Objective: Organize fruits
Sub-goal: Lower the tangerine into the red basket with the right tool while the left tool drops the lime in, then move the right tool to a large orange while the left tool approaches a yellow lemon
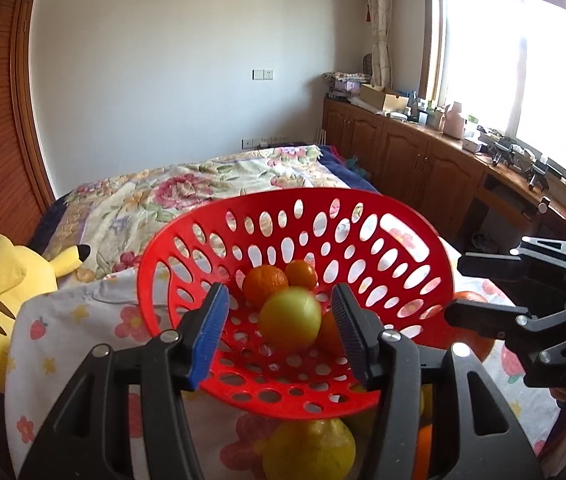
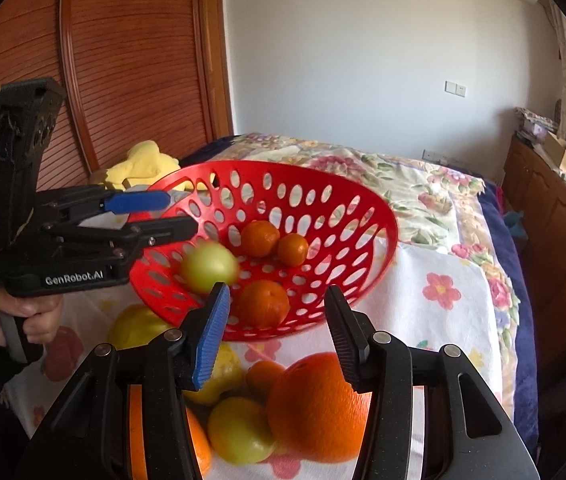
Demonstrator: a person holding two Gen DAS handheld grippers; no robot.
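A red perforated basket [image 1: 187, 248] [image 2: 379, 216] stands on a flowered cloth on the bed. It holds three oranges [image 2: 260, 238] and a blurred yellow-green apple [image 1: 290, 319] [image 2: 208, 266] in motion. My left gripper [image 1: 279, 332] is open over the basket's near rim, the apple between its fingers but not touching them; it also shows in the right wrist view [image 2: 159, 212]. My right gripper [image 2: 277, 336] is open and empty above loose fruit: a big orange [image 2: 315, 408], a yellow apple [image 2: 239, 430] and a lemon [image 2: 135, 326].
A yellow plush toy [image 1: 3, 300] lies left of the basket by the wooden wardrobe [image 2: 123, 60]. Wooden cabinets [image 1: 423, 160] with clutter run under the window on the right. A yellow fruit [image 1: 315, 448] sits in front of the basket.
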